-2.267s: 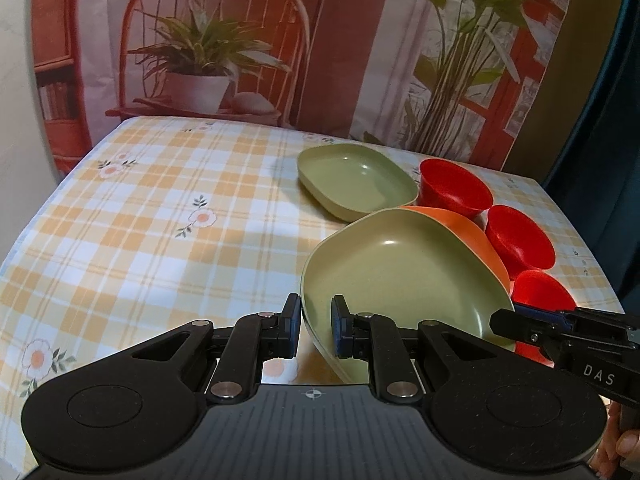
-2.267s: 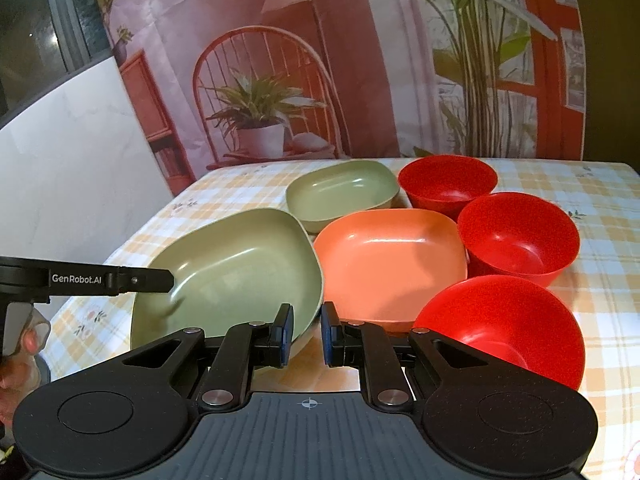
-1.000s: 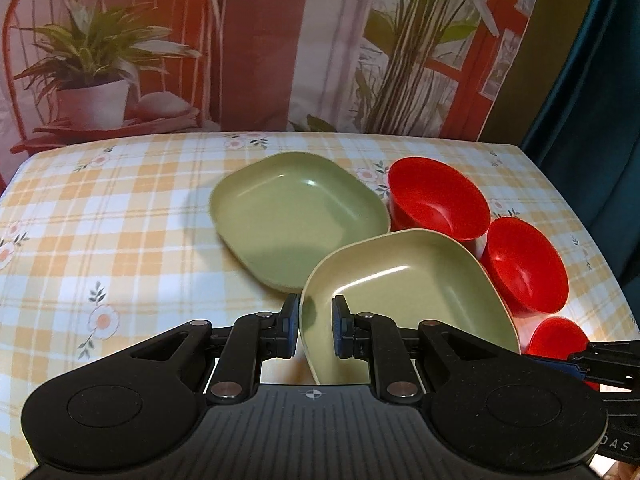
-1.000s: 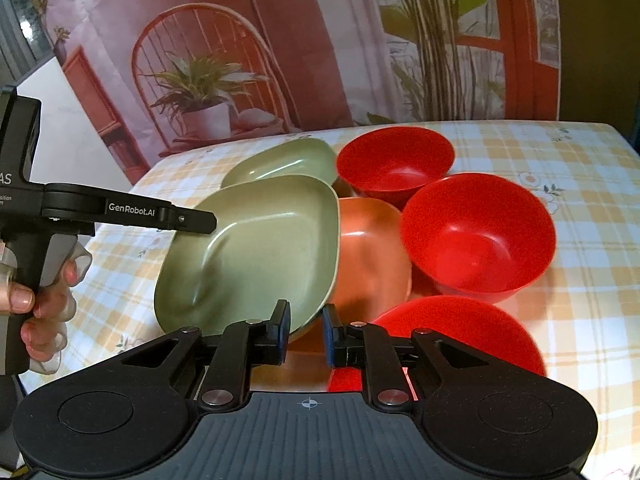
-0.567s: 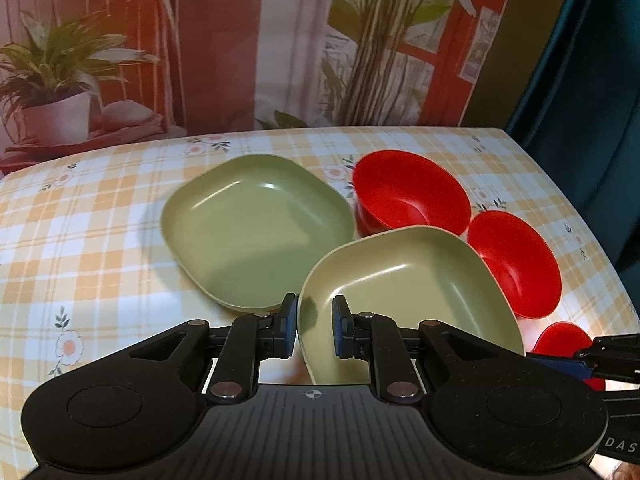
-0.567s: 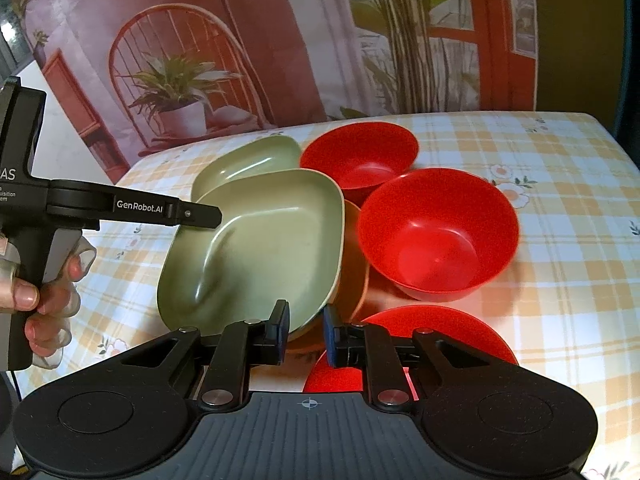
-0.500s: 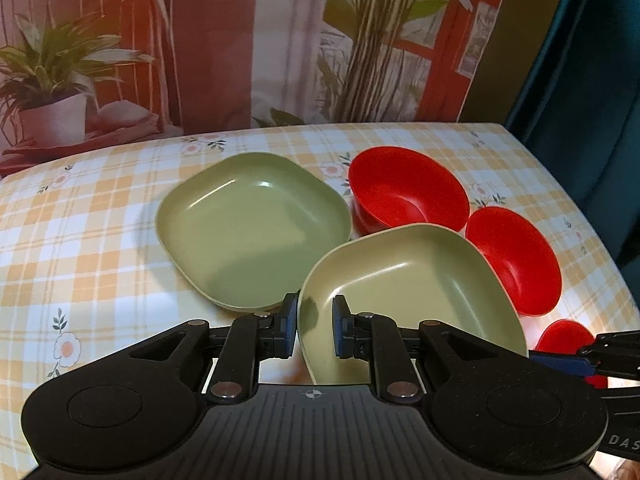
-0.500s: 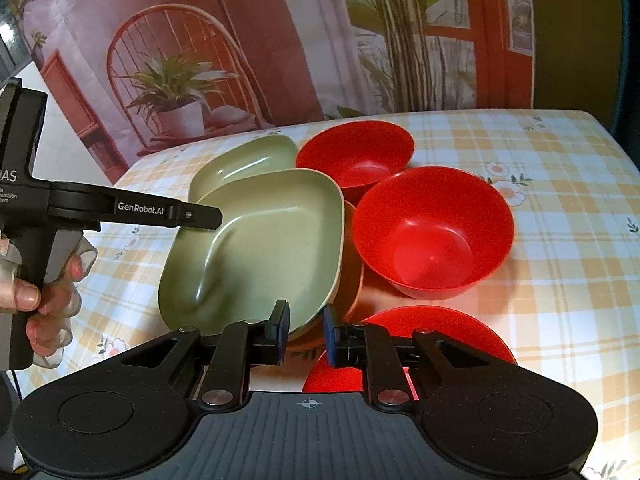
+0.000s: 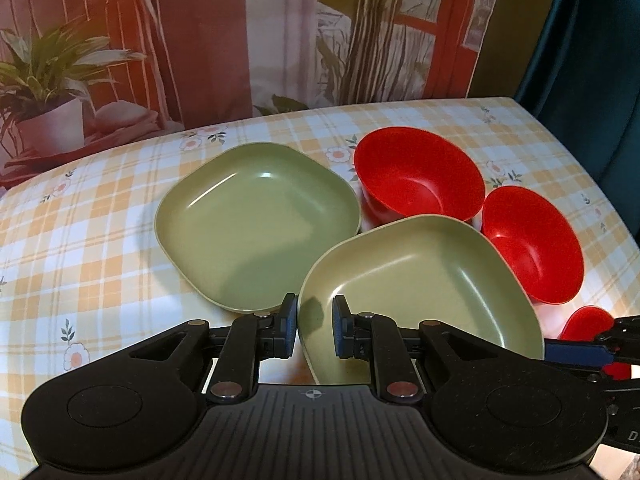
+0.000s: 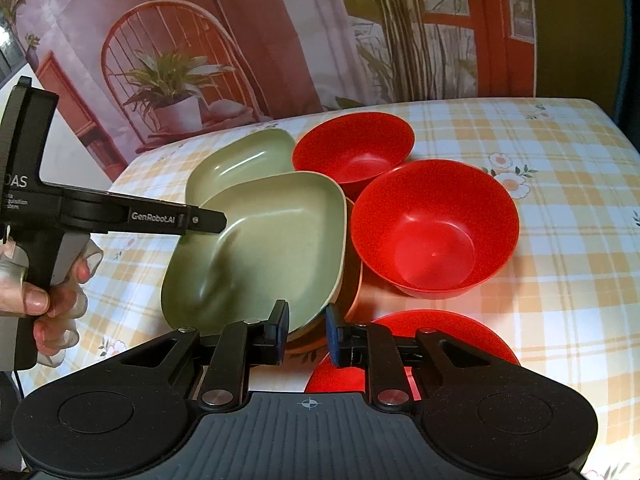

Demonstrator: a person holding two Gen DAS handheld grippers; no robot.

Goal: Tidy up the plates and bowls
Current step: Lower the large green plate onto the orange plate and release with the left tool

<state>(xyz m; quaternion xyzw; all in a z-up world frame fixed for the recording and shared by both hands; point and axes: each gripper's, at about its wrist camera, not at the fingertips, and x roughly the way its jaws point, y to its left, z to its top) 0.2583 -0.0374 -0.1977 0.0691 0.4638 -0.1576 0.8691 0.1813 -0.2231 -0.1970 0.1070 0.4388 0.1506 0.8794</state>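
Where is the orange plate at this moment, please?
In the right wrist view, the orange plate lies mostly hidden under the held green plate, left of the middle red bowl.

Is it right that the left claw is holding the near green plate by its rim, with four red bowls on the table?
Not quite: three red bowls, as the right wrist view shows. The left claw does grip the near green plate by its rim.

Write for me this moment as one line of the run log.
left claw: shut on near green plate rim | near green plate: tilted, above orange plate | second green plate: flat on tablecloth
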